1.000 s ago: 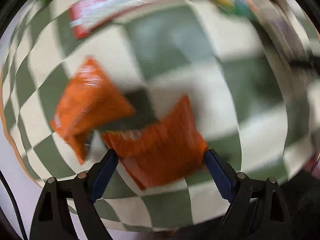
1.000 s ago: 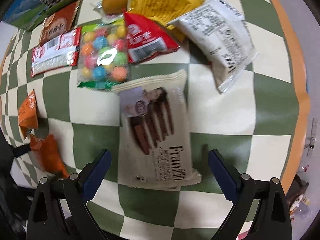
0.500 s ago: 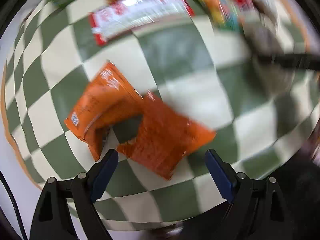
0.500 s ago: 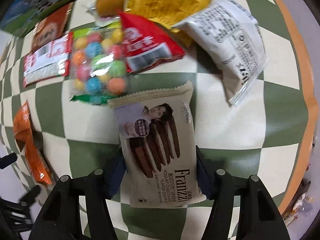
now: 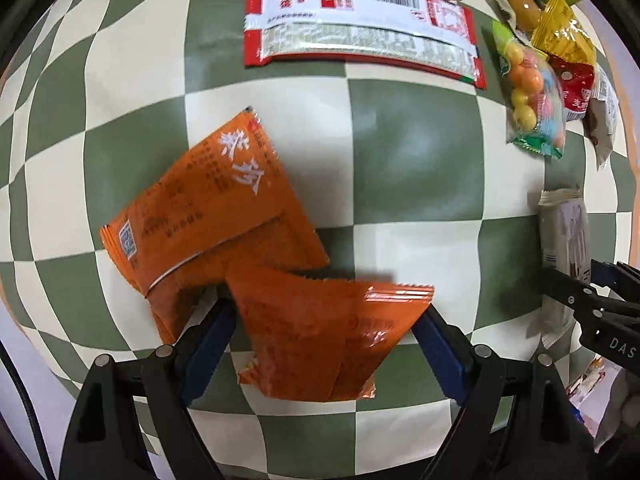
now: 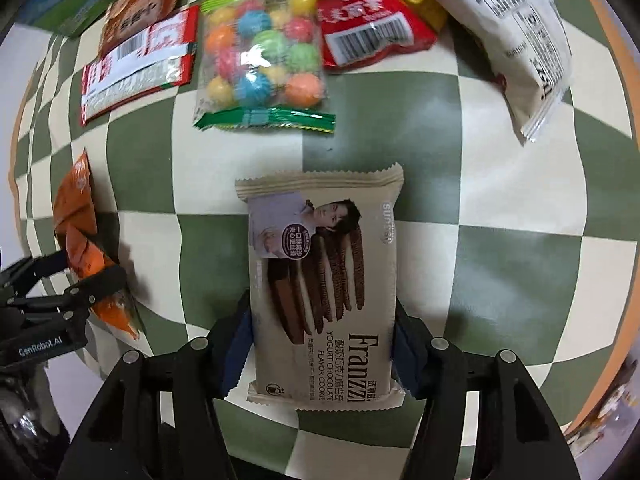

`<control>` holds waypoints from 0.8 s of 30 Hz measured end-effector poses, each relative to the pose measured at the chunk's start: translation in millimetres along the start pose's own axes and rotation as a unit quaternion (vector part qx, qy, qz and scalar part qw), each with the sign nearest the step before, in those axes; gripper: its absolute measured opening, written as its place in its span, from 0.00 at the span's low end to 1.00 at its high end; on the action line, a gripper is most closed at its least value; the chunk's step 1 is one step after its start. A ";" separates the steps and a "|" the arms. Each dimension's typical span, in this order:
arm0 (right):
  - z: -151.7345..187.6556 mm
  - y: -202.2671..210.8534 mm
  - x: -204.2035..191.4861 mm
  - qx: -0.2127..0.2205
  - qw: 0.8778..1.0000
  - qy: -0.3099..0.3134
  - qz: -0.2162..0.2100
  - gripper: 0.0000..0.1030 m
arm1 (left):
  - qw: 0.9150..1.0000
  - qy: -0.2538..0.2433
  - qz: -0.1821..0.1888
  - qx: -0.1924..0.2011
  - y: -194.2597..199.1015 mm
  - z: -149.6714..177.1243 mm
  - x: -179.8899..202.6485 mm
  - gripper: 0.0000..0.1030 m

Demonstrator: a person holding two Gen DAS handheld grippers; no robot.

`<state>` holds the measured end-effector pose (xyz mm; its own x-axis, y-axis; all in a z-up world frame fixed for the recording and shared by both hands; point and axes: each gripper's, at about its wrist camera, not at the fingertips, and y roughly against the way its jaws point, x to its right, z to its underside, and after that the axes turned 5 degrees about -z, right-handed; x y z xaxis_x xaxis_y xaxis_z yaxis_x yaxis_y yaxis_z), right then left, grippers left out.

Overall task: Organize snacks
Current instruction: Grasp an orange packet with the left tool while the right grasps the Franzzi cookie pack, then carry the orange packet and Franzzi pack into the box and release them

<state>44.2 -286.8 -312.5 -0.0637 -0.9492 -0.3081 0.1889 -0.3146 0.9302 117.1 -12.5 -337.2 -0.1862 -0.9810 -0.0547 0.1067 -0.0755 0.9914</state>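
Observation:
My left gripper (image 5: 326, 308) points straight down over the green-and-cream checked tablecloth (image 5: 412, 152). It is shut on a crumpled orange snack packet (image 5: 320, 340), with a blue pad on each end. A second orange packet (image 5: 208, 216) lies flat just beyond, its corner touching the held one. My right gripper (image 6: 322, 320) is shut on a beige Franzzi chocolate cookie packet (image 6: 320, 264), gripped across its lower sides. In the right wrist view the left gripper (image 6: 80, 276) and its orange packet (image 6: 112, 312) show at the left edge.
Farther back lie a red-and-white packet (image 5: 360, 28), a bag of coloured balls (image 6: 260, 60), a red packet (image 6: 360, 28), a white packet (image 6: 516, 36) and a yellow one (image 5: 560, 28). The table's orange rim (image 6: 628, 120) runs along the right.
The right jaws have closed from wide open onto the cookie packet. In the left view the orange packet swung out ahead of the pads, then came back between them.

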 end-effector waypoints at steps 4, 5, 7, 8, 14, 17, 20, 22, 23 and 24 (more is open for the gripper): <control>-6.2 3.3 9.9 0.006 1.000 -0.005 0.005 0.61 | 1.000 -0.005 -0.005 0.003 1.5 -6.2 10.4 0.66; -12.6 -1.6 7.9 0.012 1.000 -0.001 0.011 0.60 | 1.000 -0.001 -0.009 0.009 -1.5 -1.0 19.9 0.64; -0.6 -11.1 -11.2 0.024 0.999 0.006 0.023 0.60 | 1.000 0.010 -0.010 0.016 3.6 7.7 19.1 0.62; 6.5 -9.4 -22.7 0.028 0.999 0.007 0.026 0.60 | 1.000 0.018 -0.008 0.018 -3.8 15.2 19.1 0.62; 7.3 -0.5 -36.1 0.043 0.998 0.018 0.032 0.60 | 0.998 0.060 0.022 0.022 0.8 5.3 6.6 0.62; -0.7 -3.4 -43.5 0.025 0.999 0.014 0.021 0.62 | 0.998 0.054 0.039 0.011 3.1 -1.4 5.2 0.63; -2.0 -4.2 -43.3 0.019 0.999 0.013 0.021 0.63 | 0.999 0.041 0.032 0.008 -7.4 -0.3 -3.3 0.64; -2.8 -2.9 -44.3 0.019 1.000 0.010 0.021 0.64 | 0.999 0.031 0.024 0.004 -15.1 6.6 -11.5 0.65; -4.1 -3.0 -44.2 0.020 1.000 0.007 0.021 0.64 | 0.999 0.030 0.024 0.002 -18.4 12.1 -14.1 0.65; -8.8 -6.4 -40.7 0.019 1.000 0.007 0.021 0.64 | 0.999 0.030 0.026 -0.004 -21.4 14.8 -14.4 0.65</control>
<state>54.2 -246.1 -307.6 -0.0435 -0.9616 -0.2711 0.1534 -0.2745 0.9493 103.1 5.9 -355.9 -0.1218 -0.9925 -0.0112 0.1217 -0.0262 0.9922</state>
